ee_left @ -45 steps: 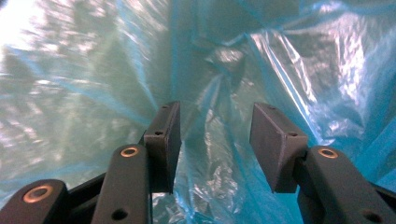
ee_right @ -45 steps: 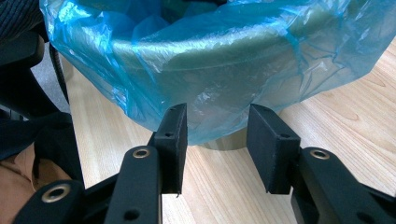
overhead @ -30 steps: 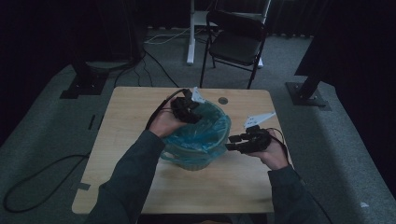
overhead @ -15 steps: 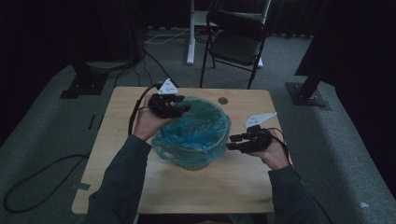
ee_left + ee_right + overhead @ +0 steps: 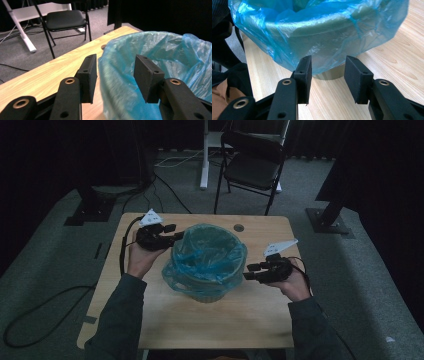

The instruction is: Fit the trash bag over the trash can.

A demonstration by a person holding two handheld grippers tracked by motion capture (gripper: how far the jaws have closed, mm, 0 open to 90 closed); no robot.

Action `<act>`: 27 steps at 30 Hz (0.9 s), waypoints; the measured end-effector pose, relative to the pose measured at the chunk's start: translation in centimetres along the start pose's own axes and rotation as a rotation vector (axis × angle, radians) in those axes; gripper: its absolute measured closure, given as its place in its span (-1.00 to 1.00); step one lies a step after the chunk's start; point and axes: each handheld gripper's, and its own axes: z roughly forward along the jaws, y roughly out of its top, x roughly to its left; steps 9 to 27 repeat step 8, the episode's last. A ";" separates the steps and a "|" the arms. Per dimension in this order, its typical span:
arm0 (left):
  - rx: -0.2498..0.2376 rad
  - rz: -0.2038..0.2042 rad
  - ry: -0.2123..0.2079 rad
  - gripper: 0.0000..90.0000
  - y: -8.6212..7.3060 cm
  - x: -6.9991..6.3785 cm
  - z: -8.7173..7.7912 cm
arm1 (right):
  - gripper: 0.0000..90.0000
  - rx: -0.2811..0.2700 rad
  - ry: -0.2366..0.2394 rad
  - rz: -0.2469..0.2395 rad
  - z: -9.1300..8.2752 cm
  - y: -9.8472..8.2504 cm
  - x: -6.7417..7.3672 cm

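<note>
- A small bin (image 5: pixel 207 270) is seen near the middle of the table (image 5: pixel 150 320), lined with a blue plastic bag (image 5: pixel 210 257) whose top is folded out over the rim and hangs down the outer wall
- Step judged in hand: fitting the liner, with the skirt of the bag being pulled down and evened around the rim
- Left gripper (image 5: pixel 174 236) is held at the far-left part of the rim; in the left gripper view its jaws are spread, one pad (image 5: pixel 88 75) outside the bag and the other (image 5: pixel 147 75) over the bag's mouth, so the folded edge lies between them without being pinched
- Right gripper (image 5: pixel 250 271) is held level at the right side of the bin, low down; in the right gripper view its jaws are spread, with the hanging hem of the bag (image 5: pixel 319 42) just ahead of the pads and nothing gripped
- Next move, as judged: the left jaws to be closed on the folded edge, then drawn outward and down; film is thin and slack, so a light pinch and slow pull are called for to avoid tearing or tipping the bin
- The right gripper could be used to steady the wall or take up the loose hem
</note>
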 end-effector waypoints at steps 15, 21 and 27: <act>0.000 -0.042 0.036 0.16 -2.5 0.9 -0.8 | 0.26 -0.009 -0.008 0.013 -0.4 -0.2 -0.4; 0.000 -0.042 0.036 0.16 -2.5 0.9 -0.8 | 0.26 -0.009 -0.008 0.013 -0.4 -0.2 -0.4; 0.000 -0.042 0.036 0.16 -2.5 0.9 -0.8 | 0.26 -0.009 -0.008 0.013 -0.4 -0.2 -0.4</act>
